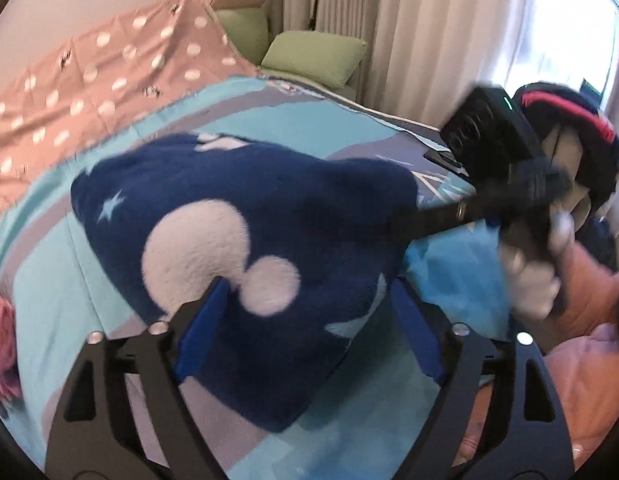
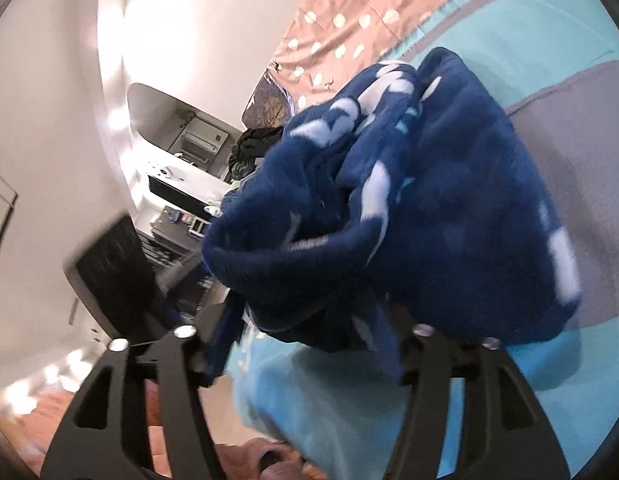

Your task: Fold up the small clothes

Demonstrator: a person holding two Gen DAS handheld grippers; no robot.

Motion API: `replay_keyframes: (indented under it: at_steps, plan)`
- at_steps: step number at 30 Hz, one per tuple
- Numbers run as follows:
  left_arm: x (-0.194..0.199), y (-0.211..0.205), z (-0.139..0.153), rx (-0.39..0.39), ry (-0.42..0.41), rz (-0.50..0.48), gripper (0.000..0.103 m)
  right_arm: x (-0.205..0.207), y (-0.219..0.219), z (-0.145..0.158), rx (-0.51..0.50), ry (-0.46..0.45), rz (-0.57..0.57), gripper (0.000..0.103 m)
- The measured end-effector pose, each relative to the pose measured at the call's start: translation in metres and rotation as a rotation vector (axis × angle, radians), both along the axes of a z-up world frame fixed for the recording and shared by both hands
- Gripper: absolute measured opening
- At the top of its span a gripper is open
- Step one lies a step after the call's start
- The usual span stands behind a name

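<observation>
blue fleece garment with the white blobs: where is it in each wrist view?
Left wrist: blue fleece garment fills the centre, lying on the turquoise bedsheet, running down between the open fingers.
Right wrist: it bulks centre-right, bunched, just beyond the open fingers.
Shared landmark: pink spotted blanket, upper left there, top right here.

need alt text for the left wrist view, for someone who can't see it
A fluffy navy blue fleece garment with white mouse-head shapes and stars lies bunched on a turquoise and grey patterned bedsheet, between the open blue-padded fingers of the left gripper. At right, a hand holds the blurred right gripper.
</observation>
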State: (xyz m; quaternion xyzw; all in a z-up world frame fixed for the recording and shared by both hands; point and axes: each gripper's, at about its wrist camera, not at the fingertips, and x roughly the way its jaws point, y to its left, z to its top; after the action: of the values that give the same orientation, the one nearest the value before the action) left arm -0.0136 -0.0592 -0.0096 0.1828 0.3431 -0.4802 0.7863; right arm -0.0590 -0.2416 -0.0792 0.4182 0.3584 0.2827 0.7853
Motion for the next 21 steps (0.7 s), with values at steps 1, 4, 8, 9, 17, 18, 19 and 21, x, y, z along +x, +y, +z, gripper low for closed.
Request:
replay_keyframes:
  at_steps: [1, 4, 8, 9, 17, 18, 19, 21]
  plan:
    - [-0.001, -0.003, 0.001, -0.018, -0.006, -0.004, 0.089, 0.005, -0.007, 0.001, 0.020, 0.008, 0.008, 0.073]
    - [-0.002, -0.010, 0.002, -0.054, 0.000, -0.027, 0.090, 0.032, -0.025, 0.007, 0.064, 0.056, 0.041, 0.084]
    - [-0.005, -0.020, -0.011, -0.023, -0.020, -0.020, 0.091, 0.077, -0.037, -0.003, 0.096, 0.198, 0.081, 0.088]
    - [-0.010, -0.021, -0.012, -0.017, -0.036, -0.017, 0.091, 0.085, -0.038, -0.006, 0.096, 0.229, 0.086, 0.088]
    - [-0.007, -0.016, -0.015, -0.063, -0.006, 0.028, 0.091, 0.150, -0.010, 0.020, -0.089, 0.249, 0.163, 0.089]
    - [-0.007, -0.015, -0.015, -0.073, 0.000, 0.033, 0.091, 0.157, -0.004, 0.023, -0.103, 0.242, 0.181, 0.089]
    - [-0.007, -0.015, -0.015, -0.080, 0.005, 0.037, 0.091, 0.163, 0.003, 0.024, -0.107, 0.241, 0.206, 0.089]
    - [-0.008, -0.012, -0.016, -0.089, 0.009, 0.041, 0.091, 0.175, 0.018, 0.024, -0.117, 0.258, 0.252, 0.089]
